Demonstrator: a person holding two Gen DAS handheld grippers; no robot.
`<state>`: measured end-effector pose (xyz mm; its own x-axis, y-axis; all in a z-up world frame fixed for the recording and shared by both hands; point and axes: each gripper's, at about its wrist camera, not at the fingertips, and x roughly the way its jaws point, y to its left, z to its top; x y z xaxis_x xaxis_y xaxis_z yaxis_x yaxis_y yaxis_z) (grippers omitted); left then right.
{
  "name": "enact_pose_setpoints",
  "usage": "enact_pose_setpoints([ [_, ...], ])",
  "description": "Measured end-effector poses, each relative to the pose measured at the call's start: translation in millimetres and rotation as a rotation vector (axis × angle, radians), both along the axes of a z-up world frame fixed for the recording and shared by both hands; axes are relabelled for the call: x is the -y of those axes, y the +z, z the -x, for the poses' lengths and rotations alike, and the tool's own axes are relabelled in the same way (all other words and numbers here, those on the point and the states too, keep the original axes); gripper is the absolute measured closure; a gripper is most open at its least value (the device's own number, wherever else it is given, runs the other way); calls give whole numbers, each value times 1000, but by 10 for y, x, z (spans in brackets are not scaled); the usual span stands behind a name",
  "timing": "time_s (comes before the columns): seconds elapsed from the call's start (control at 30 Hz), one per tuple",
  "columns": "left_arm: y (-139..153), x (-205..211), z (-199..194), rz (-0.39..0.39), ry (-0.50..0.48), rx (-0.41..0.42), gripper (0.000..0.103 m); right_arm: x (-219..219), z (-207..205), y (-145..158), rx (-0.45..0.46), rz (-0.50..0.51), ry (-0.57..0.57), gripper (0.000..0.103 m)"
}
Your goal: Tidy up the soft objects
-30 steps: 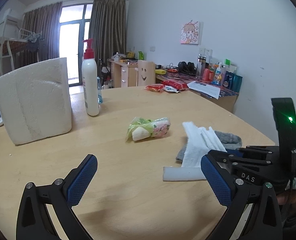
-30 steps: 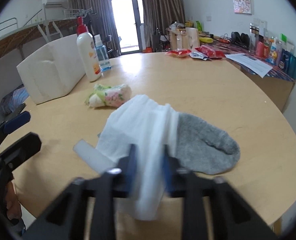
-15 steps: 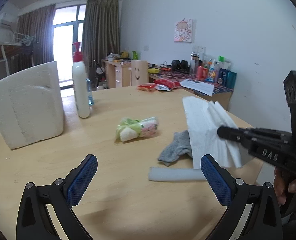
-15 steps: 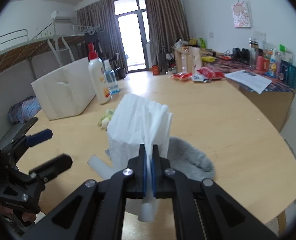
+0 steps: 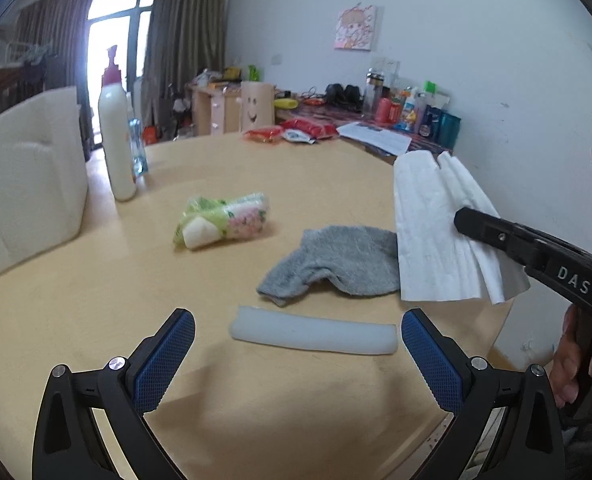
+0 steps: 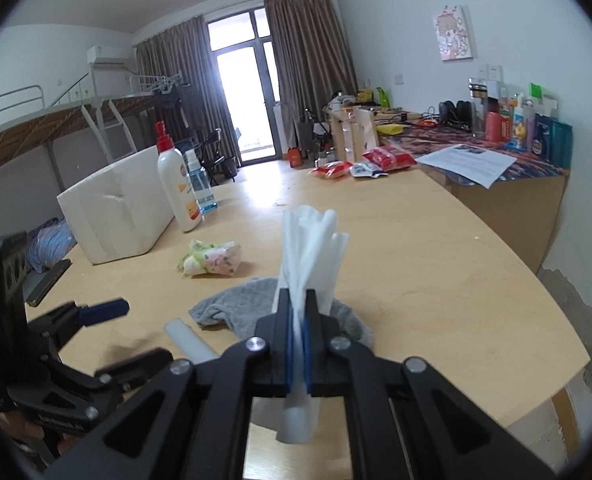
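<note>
Right tongs clamp the white tissue above the grey sock; left tongs gape over the desk.

The only lettering that reads clearly is "DAS", in pale raised capitals on the side of the black plastic arm of the right gripper, seen from the left wrist view. A smiling face is drawn in dark lines on the tan rectangular box standing beyond the far edge of the round wooden table. The white printed sheet of paper on the patterned side counter carries text too small to read, and the labels on the coloured bottles by the wall are illegible.
</note>
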<state>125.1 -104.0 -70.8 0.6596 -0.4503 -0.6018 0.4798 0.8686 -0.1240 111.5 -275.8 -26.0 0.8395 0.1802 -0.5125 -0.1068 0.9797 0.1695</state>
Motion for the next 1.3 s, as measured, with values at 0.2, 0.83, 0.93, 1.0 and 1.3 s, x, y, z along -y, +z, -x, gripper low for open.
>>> enact_pose_setpoints([
  [0.2,-93,202,41,-14,111,-66,0,114,8,-25,4,-20,16,97],
  [0.83,-242,601,108,-90,539,-113,1,334,74,-19,32,-52,153,97],
  [0.93,-277,641,90,-108,569,-119,1,362,85,-27,36,-61,160,97],
  [1.0,-298,642,61,-95,584,-134,1,379,91,-36,36,-68,162,97],
  [1.3,-323,696,33,-114,633,-121,10,430,144,-14,46,-79,151,97],
])
